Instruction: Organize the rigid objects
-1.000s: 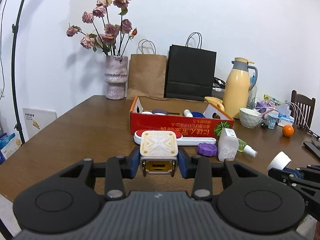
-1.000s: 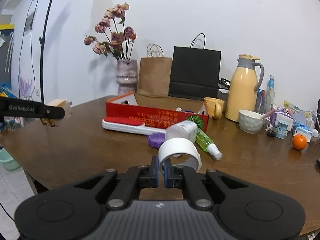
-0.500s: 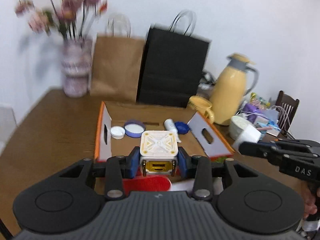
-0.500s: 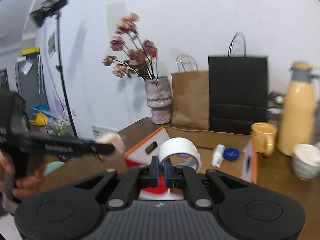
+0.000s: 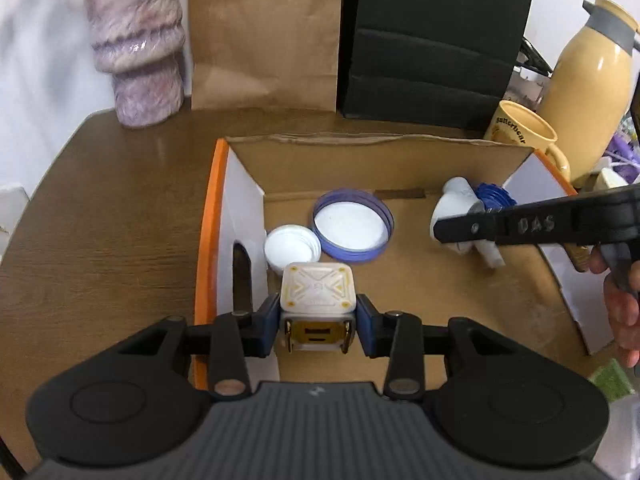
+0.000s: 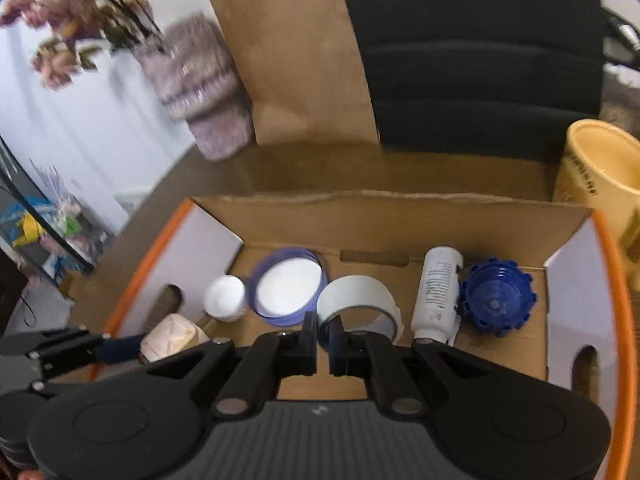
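White cube (image 5: 318, 290), clamped in left gripper (image 5: 318, 326), and tape roll (image 6: 358, 300), pinched by right gripper (image 6: 323, 338), now hang over the cardboard box (image 5: 376, 148), carried in from the table a second ago; release likely follows. Purple lid (image 5: 352, 230) lies at 12 o'clock.

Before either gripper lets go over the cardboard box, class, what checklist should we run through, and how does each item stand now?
1. Left gripper shut on the white cube: ok.
2. Right gripper shut on the tape roll: ok.
3. Both loads above the cardboard box interior: ok.
4. Bare floor under the tape roll, between the purple lid and white bottle: ok.
5. Cube clear of the small white cap: cannot tell, they look close.
6. Height above the box floor: cannot tell.
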Action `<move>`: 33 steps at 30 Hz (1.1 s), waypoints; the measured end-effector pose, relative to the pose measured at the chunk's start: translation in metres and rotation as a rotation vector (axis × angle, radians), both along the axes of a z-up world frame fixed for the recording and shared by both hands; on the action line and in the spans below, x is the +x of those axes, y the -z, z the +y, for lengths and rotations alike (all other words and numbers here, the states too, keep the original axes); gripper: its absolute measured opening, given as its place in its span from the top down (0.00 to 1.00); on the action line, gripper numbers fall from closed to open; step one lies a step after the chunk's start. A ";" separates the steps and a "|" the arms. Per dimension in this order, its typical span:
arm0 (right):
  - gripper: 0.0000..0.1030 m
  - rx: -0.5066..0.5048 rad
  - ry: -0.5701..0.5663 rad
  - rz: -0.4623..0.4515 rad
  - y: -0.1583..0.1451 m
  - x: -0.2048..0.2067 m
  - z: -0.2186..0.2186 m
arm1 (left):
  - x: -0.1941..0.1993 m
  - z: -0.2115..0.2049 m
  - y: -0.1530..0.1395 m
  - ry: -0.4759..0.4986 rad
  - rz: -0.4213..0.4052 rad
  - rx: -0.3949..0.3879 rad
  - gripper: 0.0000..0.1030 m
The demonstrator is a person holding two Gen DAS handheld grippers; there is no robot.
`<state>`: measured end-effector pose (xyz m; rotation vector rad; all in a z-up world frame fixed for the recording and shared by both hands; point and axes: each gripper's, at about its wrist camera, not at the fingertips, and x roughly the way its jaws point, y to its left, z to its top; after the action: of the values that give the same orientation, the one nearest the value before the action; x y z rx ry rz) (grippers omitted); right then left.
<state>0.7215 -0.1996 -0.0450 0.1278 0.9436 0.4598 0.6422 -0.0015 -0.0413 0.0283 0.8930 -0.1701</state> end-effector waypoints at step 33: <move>0.20 -0.030 0.162 -0.415 -0.120 -0.206 -0.062 | -0.177 -0.023 -0.131 -0.041 -0.466 0.036 0.00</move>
<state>0.5160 -0.2613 0.0745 0.0766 0.5280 0.3054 0.4654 -0.0247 0.0895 0.0799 0.4317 -0.1024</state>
